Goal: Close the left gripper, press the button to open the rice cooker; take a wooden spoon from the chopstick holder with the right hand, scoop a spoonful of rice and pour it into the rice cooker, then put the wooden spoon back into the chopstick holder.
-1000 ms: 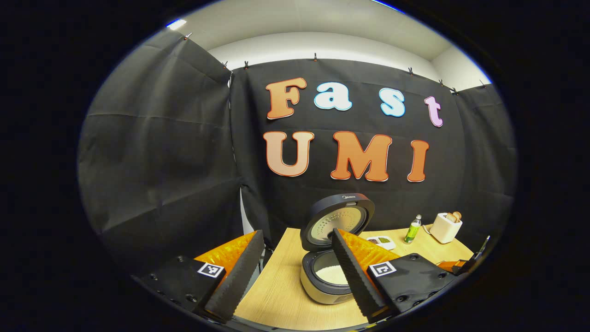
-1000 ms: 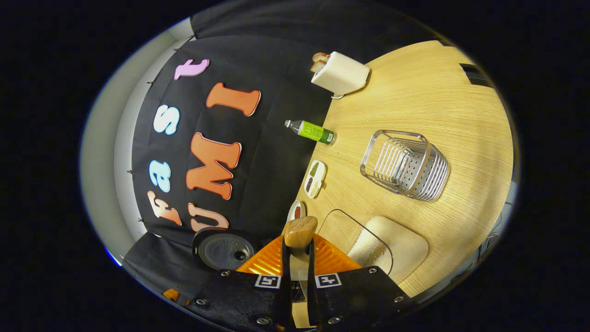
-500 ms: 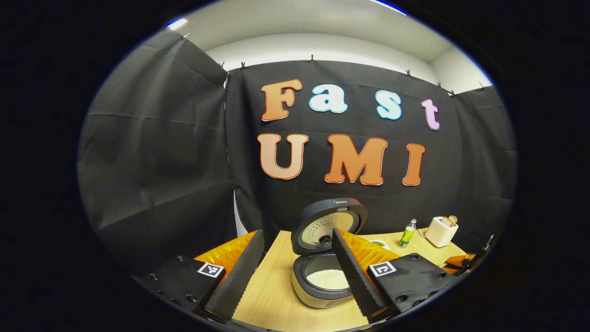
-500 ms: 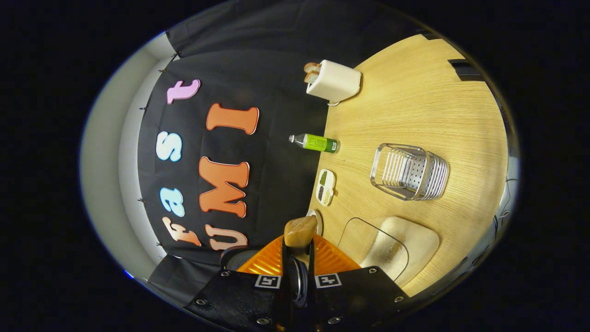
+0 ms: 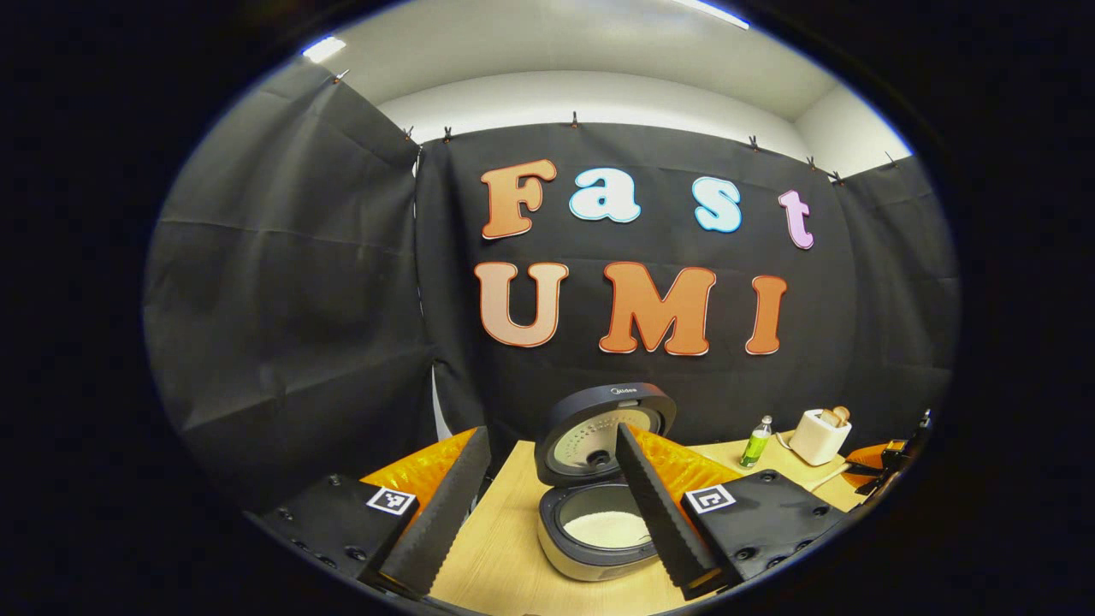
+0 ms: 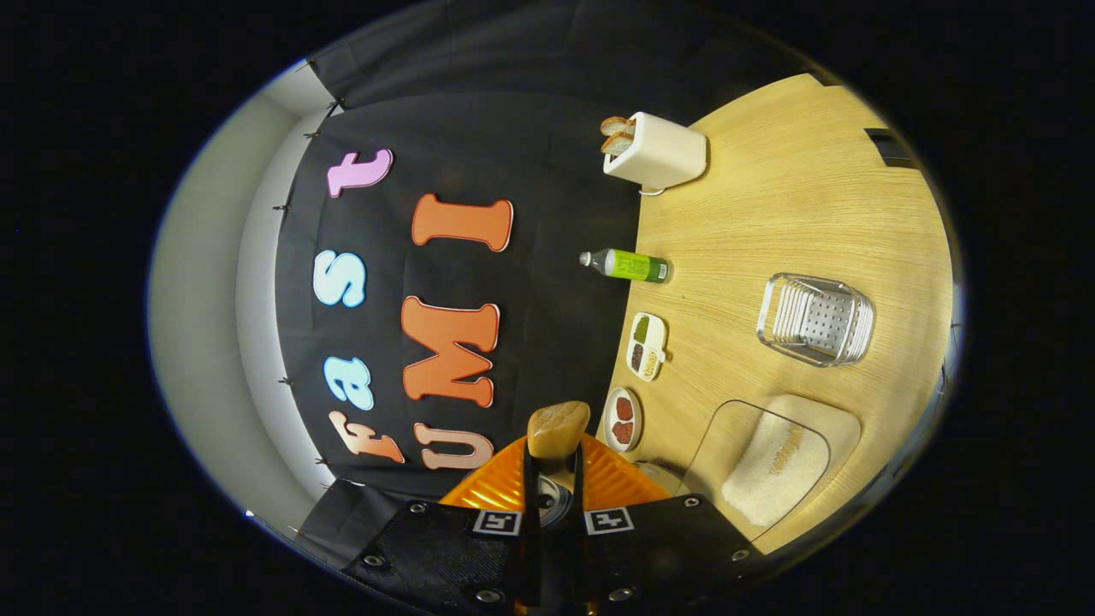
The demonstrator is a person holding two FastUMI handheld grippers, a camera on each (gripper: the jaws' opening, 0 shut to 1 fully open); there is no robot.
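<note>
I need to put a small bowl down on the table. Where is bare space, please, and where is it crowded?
Bare wood lies between the toaster and the wire chopstick holder, and on the table left of the open rice cooker. It is crowded along the wall: bottle, two small dishes, rice container.

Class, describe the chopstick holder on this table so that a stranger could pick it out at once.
Start in the right gripper view at the wooden table. Between the white toaster and the clear rice container stands the chopstick holder, the one bare metal wire basket there.
</note>
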